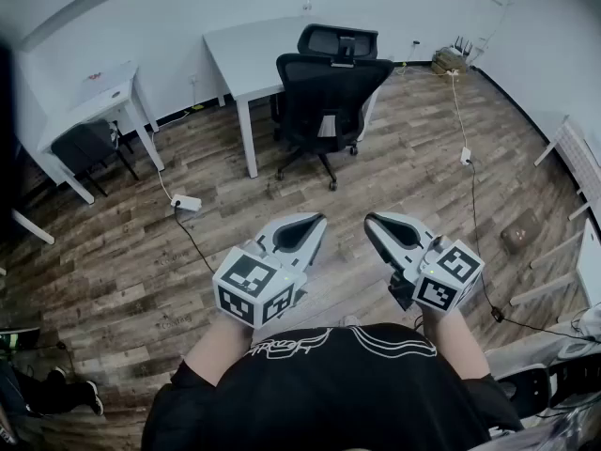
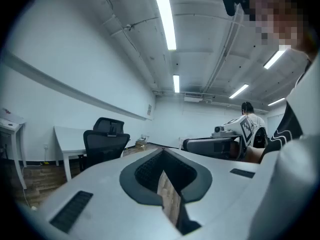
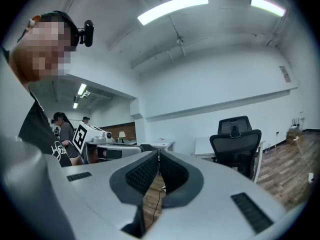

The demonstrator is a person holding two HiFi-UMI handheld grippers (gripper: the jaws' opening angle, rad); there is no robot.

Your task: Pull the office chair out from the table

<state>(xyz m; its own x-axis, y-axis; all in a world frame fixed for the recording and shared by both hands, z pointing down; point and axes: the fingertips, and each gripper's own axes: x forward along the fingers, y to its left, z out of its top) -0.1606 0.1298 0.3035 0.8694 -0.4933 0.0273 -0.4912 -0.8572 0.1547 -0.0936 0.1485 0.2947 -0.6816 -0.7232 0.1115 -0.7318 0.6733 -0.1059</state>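
grippers first: left hand-held gripper (image 1: pixel 313 220) has its jaws pressed together at the tips with nothing between them; through the hollow behind the tips i see only floor. right hand-held gripper (image 1: pixel 375 219) reads the same, jaws closed tip to tip and empty. both are held out level in front of the person's chest, side by side and a little apart, marker cubes nearest the body, noses aimed up the room

office chair (image 1: pixel 324 101): black, mesh back with a headrest on top, standing upright on its castor base on the wooden floor (image 1: pixel 404 167). its back is turned to me and its front is tucked against the white desk (image 1: pixel 246 50), at the desk's right-hand part as the head view shows it. one white desk leg comes down just left of the chair base. chair is well apart from both hand-held grippers, with a stretch of bare planks between; neither touches it

both gripper views pick up the same chair at a distance, beside the pale desk, against a white wall

other notes: smaller white desk (image 1: pixel 103 92) at far left with a dark chair (image 1: pixel 86 144) under it. white power strip (image 1: pixel 186 202) lies on the floor between that desk and the left hand-held gripper, a black cable trailing from it. a second cable runs down the right side of the floor. ceiling strip lights are on
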